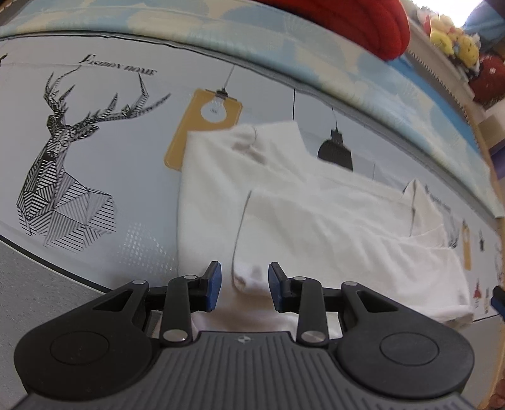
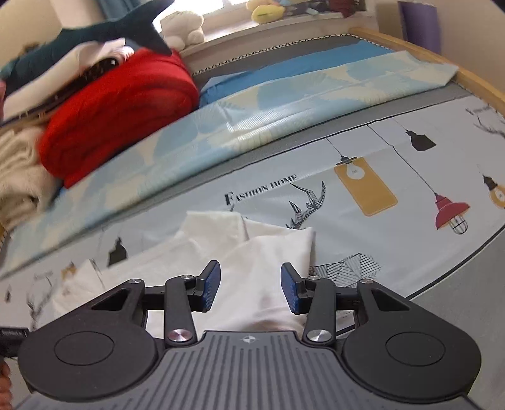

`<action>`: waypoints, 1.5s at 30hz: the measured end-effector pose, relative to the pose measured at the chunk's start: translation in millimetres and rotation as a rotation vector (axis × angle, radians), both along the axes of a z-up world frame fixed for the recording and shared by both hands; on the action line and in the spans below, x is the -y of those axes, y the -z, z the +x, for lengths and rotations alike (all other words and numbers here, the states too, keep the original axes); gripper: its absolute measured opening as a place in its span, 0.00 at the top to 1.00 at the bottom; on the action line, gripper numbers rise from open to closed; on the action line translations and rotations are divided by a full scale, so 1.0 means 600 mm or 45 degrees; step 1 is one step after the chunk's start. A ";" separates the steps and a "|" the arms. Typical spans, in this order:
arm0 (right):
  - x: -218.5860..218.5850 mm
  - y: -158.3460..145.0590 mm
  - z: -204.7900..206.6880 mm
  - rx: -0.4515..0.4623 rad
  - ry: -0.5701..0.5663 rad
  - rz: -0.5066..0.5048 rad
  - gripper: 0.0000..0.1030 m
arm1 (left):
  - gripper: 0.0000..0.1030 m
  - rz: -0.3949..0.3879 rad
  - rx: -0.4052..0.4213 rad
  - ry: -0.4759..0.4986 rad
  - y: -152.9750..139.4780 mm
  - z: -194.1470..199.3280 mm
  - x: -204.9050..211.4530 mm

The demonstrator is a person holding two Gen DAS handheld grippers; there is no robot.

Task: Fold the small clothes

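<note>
In the left wrist view, a white garment was seen lying on a printed mat spread over the bed. One layer had already been laid over the body of the cloth, its edge running down toward the camera, and a further doubled part lay toward the right end. The left gripper was held low at the near edge of the garment, with its blue-padded fingers set apart on either side of a rounded fold corner. No cloth was pinched between them, so the gripper was judged empty and open. A red blanket was seen at the top, beyond a pale blue patterned cover.

In the right wrist view, the same garment was seen from its other end, bunched into overlapping layers with uneven edges. The right gripper was held over the cloth with its fingers spread wide and nothing held between them.

From both views the folding was judged to be partly done: at least one fold had been made, but the stack was not yet compact or squared. A further fold and some straightening of the edges were judged to be left.
</note>
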State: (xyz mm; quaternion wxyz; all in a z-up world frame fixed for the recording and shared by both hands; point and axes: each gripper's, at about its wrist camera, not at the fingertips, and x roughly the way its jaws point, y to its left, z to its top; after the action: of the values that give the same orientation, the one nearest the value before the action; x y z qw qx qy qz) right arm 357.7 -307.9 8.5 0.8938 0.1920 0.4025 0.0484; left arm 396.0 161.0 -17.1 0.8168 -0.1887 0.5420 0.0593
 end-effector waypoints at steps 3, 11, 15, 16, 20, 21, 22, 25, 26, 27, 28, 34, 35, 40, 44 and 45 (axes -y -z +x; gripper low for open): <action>0.006 0.005 0.000 -0.011 -0.001 0.008 0.56 | 0.65 0.031 -0.019 0.024 0.011 0.004 0.011; 0.050 0.011 0.004 -0.013 0.059 0.024 0.56 | 0.67 0.080 -0.070 0.042 0.040 0.015 0.027; 0.071 0.028 0.006 -0.065 0.083 0.037 0.56 | 0.95 0.151 -0.039 0.076 0.033 0.018 0.039; 0.074 0.033 0.007 -0.083 0.070 0.037 0.56 | 0.96 0.151 -0.013 0.076 0.022 0.016 0.038; 0.081 0.050 0.011 -0.149 -0.005 0.005 0.56 | 0.97 0.115 0.193 0.043 -0.064 -0.002 0.026; 0.084 0.051 0.011 -0.159 -0.027 0.008 0.56 | 0.97 0.112 0.262 0.020 -0.090 -0.012 0.019; 0.086 0.052 0.010 -0.165 -0.048 0.011 0.56 | 0.97 0.135 0.332 -0.004 -0.111 -0.025 0.010; 0.085 0.053 0.007 -0.175 -0.146 -0.006 0.54 | 0.97 0.241 0.212 -0.069 -0.097 -0.035 -0.016; 0.082 0.055 0.005 -0.178 -0.189 -0.016 0.53 | 0.97 0.206 0.143 -0.061 -0.079 -0.033 -0.025; 0.077 0.058 0.002 -0.187 -0.236 -0.030 0.53 | 0.97 0.149 0.093 -0.036 -0.064 -0.031 -0.030; 0.069 0.064 0.000 -0.199 -0.283 -0.050 0.53 | 0.97 0.114 0.082 -0.031 -0.057 -0.031 -0.032; -0.008 0.085 -0.017 -0.142 -0.527 -0.252 0.53 | 0.97 0.132 0.143 0.006 -0.074 -0.038 -0.024; -0.022 0.087 -0.019 -0.126 -0.562 -0.281 0.53 | 0.97 0.134 0.142 0.015 -0.073 -0.038 -0.024; -0.093 0.103 -0.027 0.003 -0.678 -0.597 0.55 | 0.97 0.140 0.130 0.037 -0.074 -0.042 -0.025; -0.076 0.086 -0.014 0.020 -0.542 -0.556 0.90 | 0.97 0.104 0.122 0.099 -0.068 -0.051 -0.023; -0.056 0.079 -0.011 0.014 -0.472 -0.488 0.90 | 0.97 0.080 0.117 0.136 -0.062 -0.053 -0.017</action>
State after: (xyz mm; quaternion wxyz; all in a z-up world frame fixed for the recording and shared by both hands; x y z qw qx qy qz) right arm 350.9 -274.2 -38.7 0.8918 -0.0580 0.4278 0.1352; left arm 364.2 171.3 20.1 0.8482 -0.1364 0.5112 0.0238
